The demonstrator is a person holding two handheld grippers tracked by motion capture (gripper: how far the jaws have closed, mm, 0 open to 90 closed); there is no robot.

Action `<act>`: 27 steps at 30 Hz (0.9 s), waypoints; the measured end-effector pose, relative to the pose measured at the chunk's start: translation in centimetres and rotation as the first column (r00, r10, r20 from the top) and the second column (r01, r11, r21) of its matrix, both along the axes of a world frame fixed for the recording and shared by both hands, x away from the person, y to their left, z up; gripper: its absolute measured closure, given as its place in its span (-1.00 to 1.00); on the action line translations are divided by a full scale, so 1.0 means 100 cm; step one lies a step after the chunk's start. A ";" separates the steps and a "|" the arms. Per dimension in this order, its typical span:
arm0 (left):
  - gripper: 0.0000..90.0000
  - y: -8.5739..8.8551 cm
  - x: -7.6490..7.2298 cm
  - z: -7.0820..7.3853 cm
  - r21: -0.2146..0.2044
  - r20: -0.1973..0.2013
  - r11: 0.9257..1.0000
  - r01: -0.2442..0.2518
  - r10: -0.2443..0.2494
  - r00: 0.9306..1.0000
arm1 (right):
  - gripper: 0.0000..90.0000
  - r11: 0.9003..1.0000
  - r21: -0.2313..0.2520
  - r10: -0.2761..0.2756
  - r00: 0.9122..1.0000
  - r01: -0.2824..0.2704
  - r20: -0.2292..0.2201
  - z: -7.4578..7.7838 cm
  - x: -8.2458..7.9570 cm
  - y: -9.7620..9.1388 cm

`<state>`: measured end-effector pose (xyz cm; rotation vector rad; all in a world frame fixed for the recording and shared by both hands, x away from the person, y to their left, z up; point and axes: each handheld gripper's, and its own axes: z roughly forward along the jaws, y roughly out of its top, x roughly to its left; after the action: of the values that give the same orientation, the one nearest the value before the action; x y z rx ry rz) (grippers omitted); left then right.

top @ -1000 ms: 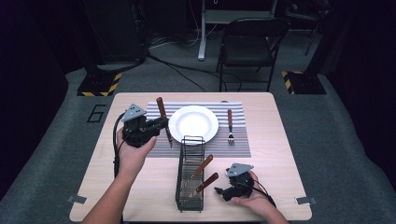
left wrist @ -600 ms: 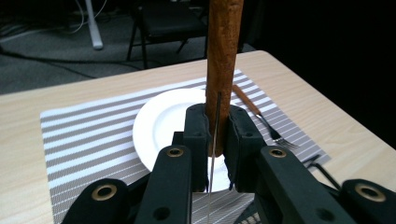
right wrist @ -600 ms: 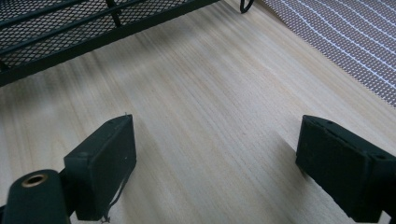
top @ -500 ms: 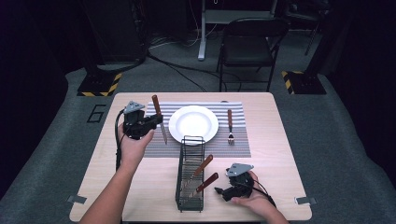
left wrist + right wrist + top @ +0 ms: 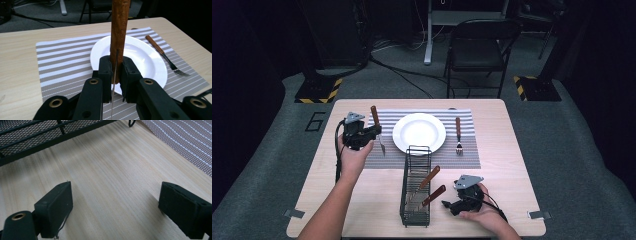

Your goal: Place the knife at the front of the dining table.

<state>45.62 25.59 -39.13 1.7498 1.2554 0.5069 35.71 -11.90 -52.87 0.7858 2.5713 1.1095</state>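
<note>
While the left tongs clench the knife by its handle, it could pivot and strike the plate just beyond; the right tongs rest released.

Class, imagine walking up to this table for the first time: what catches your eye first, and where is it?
The white plate stands out on the striped placemat at the table's middle. Left of it, the left gripper holds a wooden-handled knife above the mat. Nearer the person, a black wire caddy holds more wooden-handled cutlery.

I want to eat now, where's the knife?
In the high view the knife is clamped in the left hand-held gripper, over the striped placemat, left of the white plate.
</note>
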 end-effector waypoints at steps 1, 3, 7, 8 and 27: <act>0.78 0.000 0.001 -0.001 0.001 0.008 1.000 -0.008 0.008 1.000 | -0.75 1.000 0.000 0.000 1.000 0.000 0.000 0.000 0.000 0.000; 0.78 0.002 0.001 -0.003 0.015 0.008 1.000 -0.013 0.013 1.000 | -0.75 1.000 -0.001 0.001 1.000 -0.001 0.001 0.000 0.000 0.000; 0.78 0.006 0.003 -0.010 0.022 -0.008 0.999 -0.030 0.030 1.000 | -0.75 1.000 0.000 0.000 1.000 0.000 0.000 0.000 0.000 0.000; 0.78 0.006 0.003 -0.010 0.022 -0.008 0.999 -0.030 0.030 1.000 | -0.75 1.000 0.000 0.000 1.000 0.000 0.000 0.000 0.000 0.000; 0.78 0.011 0.010 -0.030 0.067 -0.062 0.996 -0.053 0.057 0.996 | -0.75 1.000 0.000 0.000 1.000 0.000 0.000 0.000 0.000 0.000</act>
<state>46.66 26.74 -42.11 1.8026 1.3486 0.5328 35.71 -11.89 -52.87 0.7858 2.5714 1.1096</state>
